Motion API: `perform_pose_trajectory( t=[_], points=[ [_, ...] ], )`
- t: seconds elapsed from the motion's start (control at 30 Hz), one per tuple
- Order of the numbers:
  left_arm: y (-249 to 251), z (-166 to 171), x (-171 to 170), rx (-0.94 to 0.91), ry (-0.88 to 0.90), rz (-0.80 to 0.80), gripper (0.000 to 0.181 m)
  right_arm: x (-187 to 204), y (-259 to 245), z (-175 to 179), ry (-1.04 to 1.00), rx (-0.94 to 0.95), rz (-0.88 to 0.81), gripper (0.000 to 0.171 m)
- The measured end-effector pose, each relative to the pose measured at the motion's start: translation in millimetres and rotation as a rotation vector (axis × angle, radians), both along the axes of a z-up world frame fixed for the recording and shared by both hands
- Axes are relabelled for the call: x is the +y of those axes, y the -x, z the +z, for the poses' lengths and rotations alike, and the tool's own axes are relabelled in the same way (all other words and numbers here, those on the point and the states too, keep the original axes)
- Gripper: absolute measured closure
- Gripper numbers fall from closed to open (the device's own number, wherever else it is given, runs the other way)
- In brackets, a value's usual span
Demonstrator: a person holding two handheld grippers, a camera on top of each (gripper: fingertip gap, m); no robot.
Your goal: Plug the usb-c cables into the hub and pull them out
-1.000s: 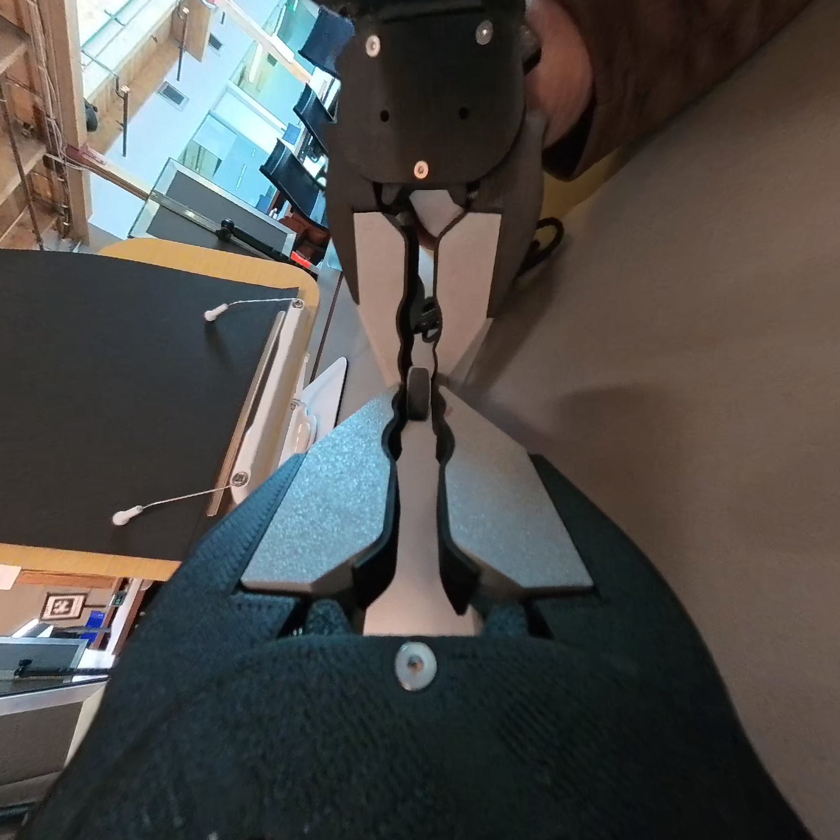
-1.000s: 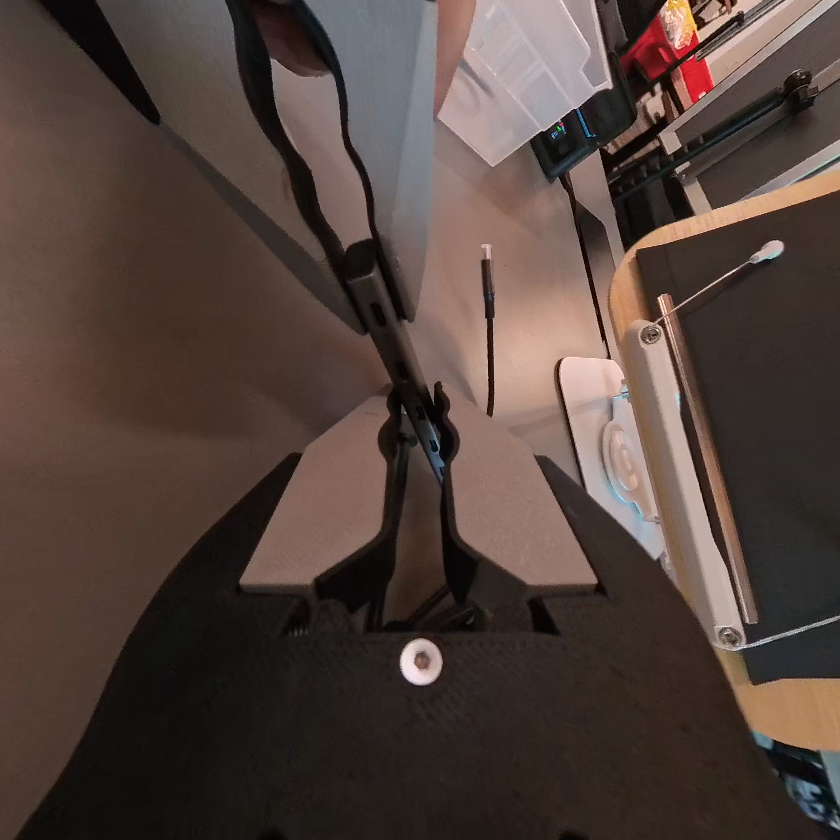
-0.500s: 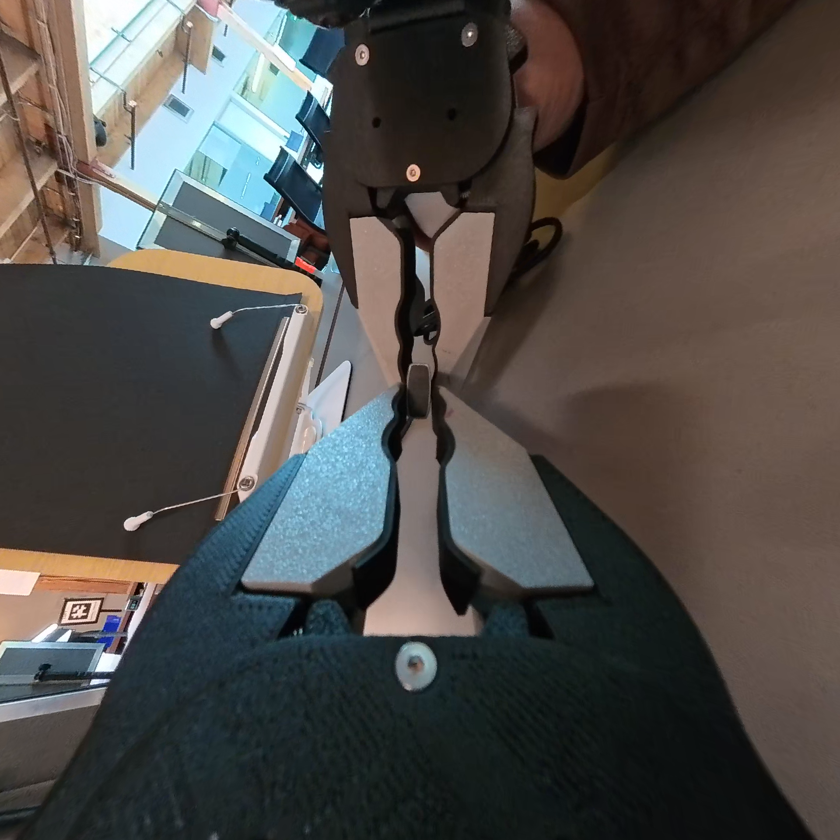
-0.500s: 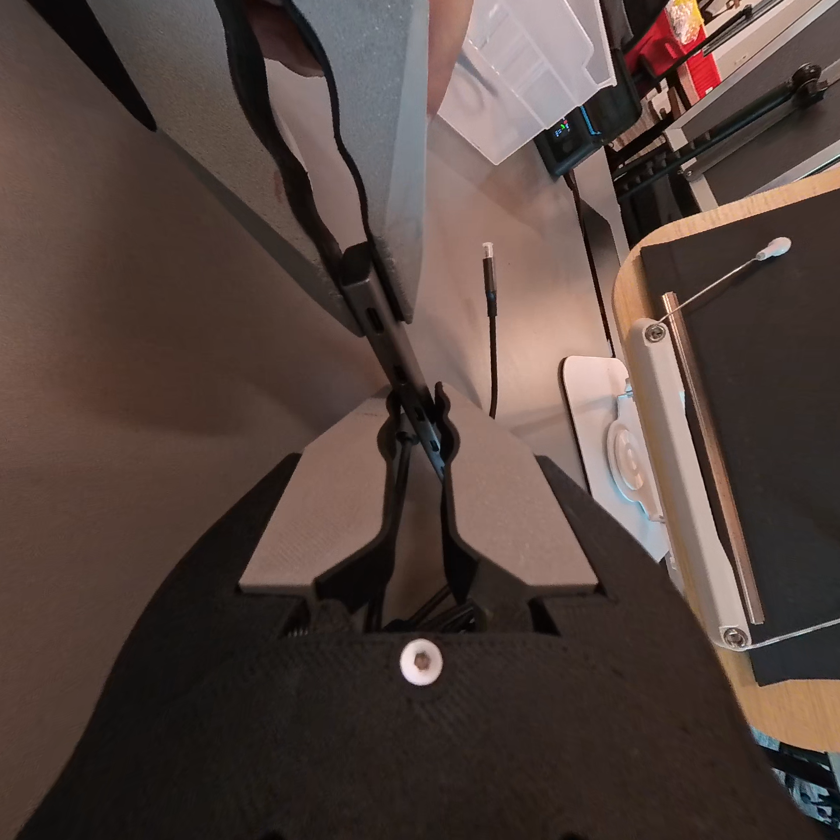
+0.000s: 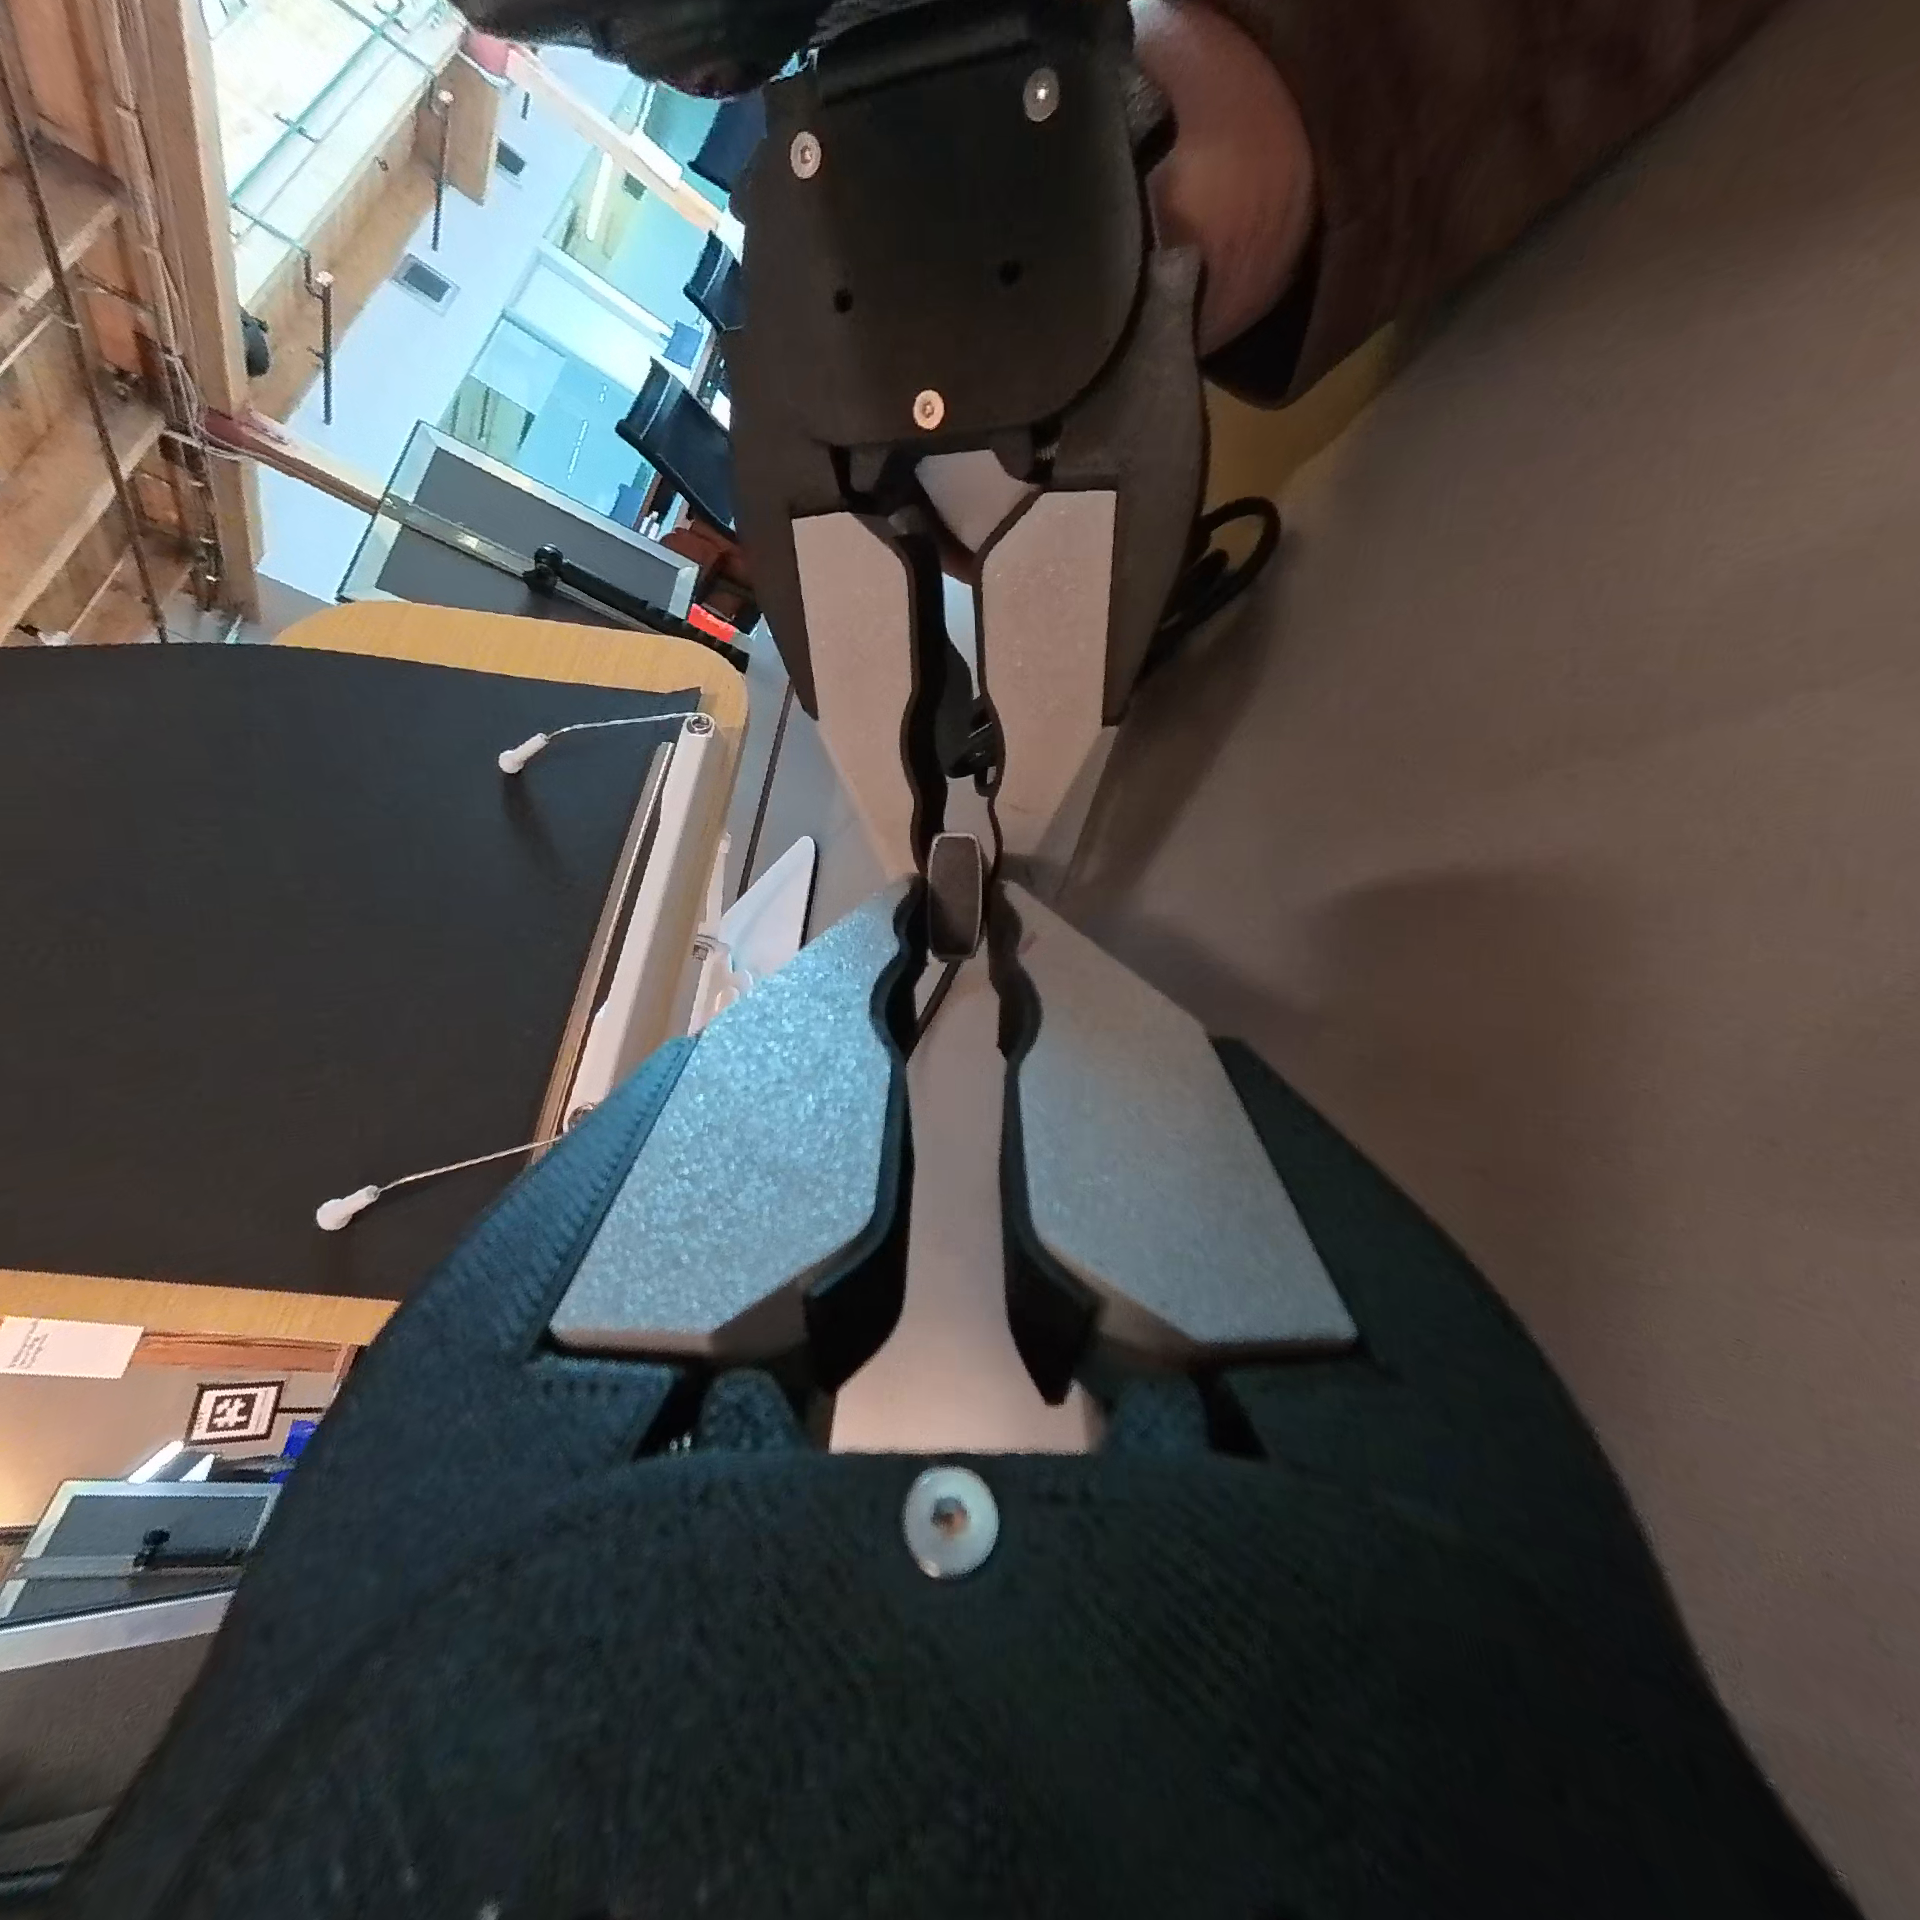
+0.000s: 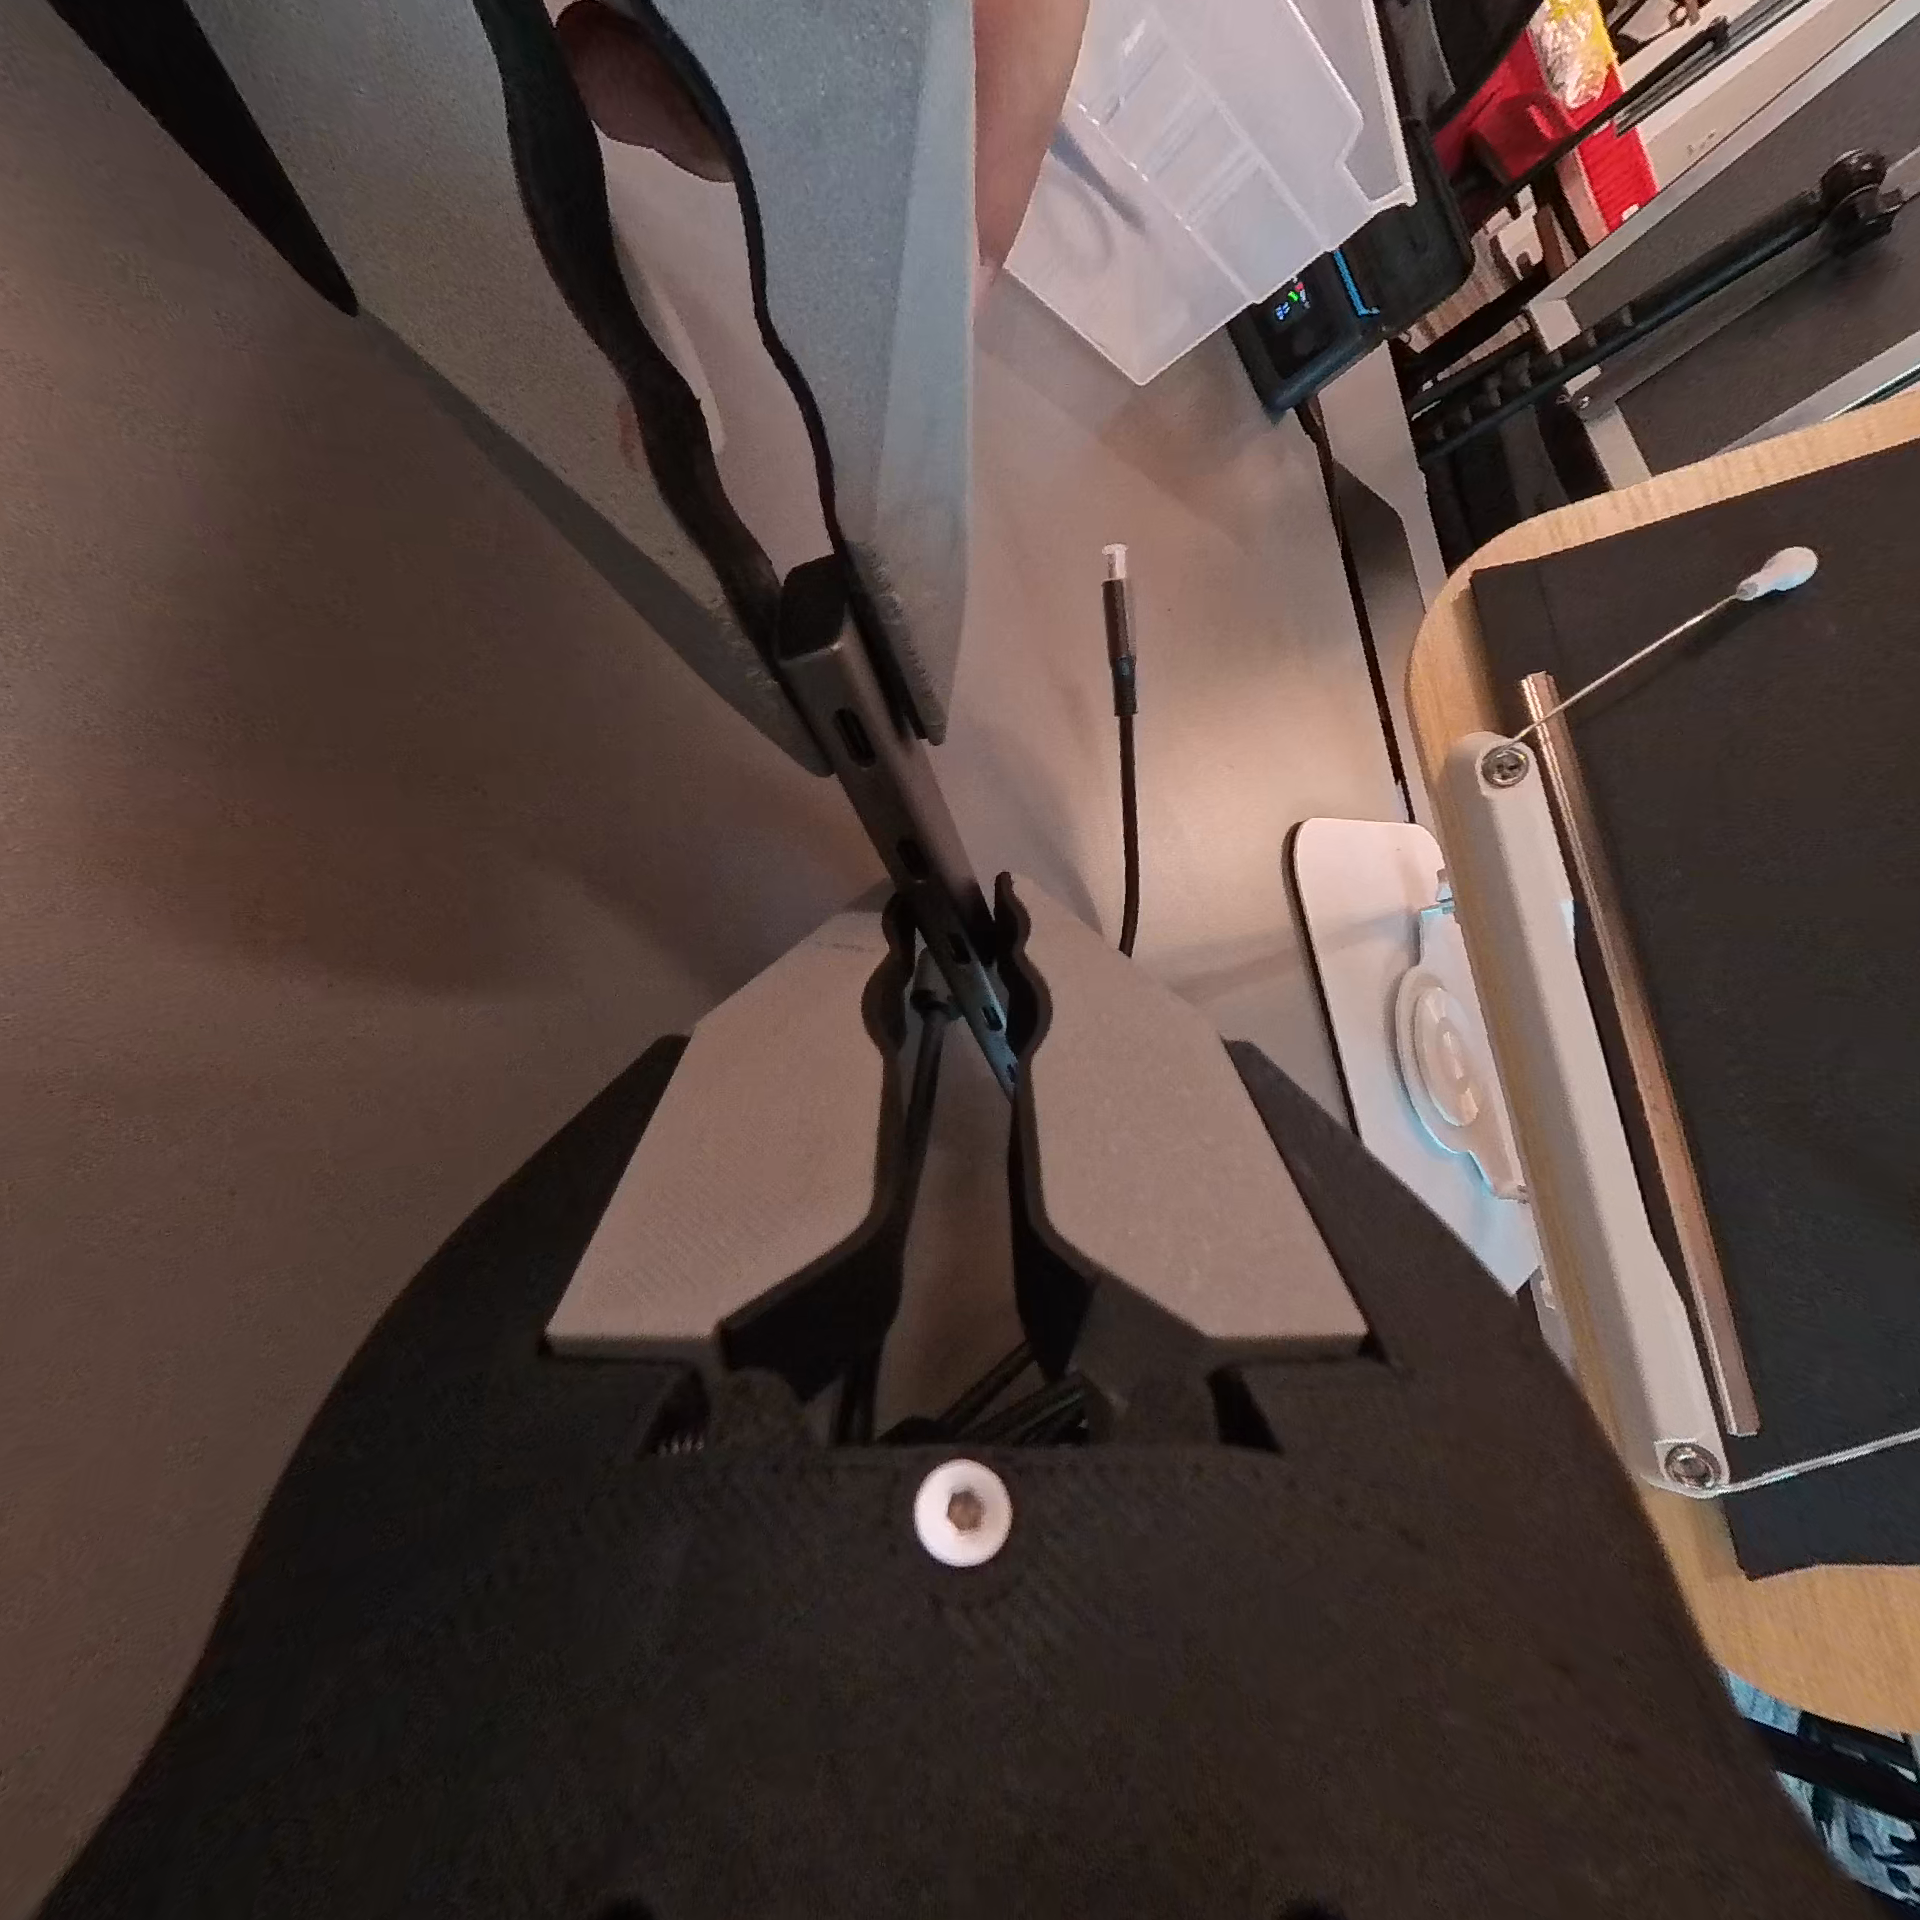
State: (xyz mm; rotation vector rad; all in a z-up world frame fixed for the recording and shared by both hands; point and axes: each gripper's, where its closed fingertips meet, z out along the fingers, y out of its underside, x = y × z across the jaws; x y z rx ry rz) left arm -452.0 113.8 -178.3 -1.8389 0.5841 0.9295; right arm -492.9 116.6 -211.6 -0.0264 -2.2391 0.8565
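A slim grey usb-c hub (image 6: 894, 790) is held in the air between my two grippers, which face each other. My left gripper (image 5: 954, 935) is shut on one end of the hub (image 5: 954, 894); in the right wrist view it (image 6: 862, 717) comes in from the top. My right gripper (image 6: 951, 935) is shut on the black plug (image 6: 925, 1008) of a usb-c cable (image 6: 914, 1143), pressed against the hub's other end. In the left wrist view it (image 5: 956, 821) shows at the top. I cannot tell how deep the plug sits.
A second black cable with a silver tip (image 6: 1122, 675) lies loose on the grey table (image 6: 312, 831). A clear plastic box (image 6: 1195, 177), a black device with a lit screen (image 6: 1299, 312), a white pad (image 6: 1361, 1039) and a black-topped wooden board (image 5: 260, 935) are nearby. A person's hand (image 5: 1236, 239) holds the right gripper. Spacing between my two grippers at the tips: around 5 cm.
Both grippers keep their hold on the hub and the plug. The pair has only shifted slightly, so the background has slid a little.
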Motion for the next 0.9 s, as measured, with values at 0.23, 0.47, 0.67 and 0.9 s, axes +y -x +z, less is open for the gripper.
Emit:
perform_pose_trajectory(
  t=[0.23,0.47,0.67,0.9],
  points=[
    [-2,1,1,0.007,-0.001,-0.005,0.173,0,0,0,-0.001,0.003,0.001,0.16],
    [-2,2,1,-0.003,0.033,-0.002,0.173,0,0,2,0.016,-0.004,0.0,0.16],
    [1,8,3,0.044,0.031,0.041,0.173,3,1,10,0.078,-0.046,-0.025,0.151],
    [33,11,-9,0.218,0.067,0.202,0.173,17,4,28,0.182,-0.124,-0.084,0.145]
  ],
)
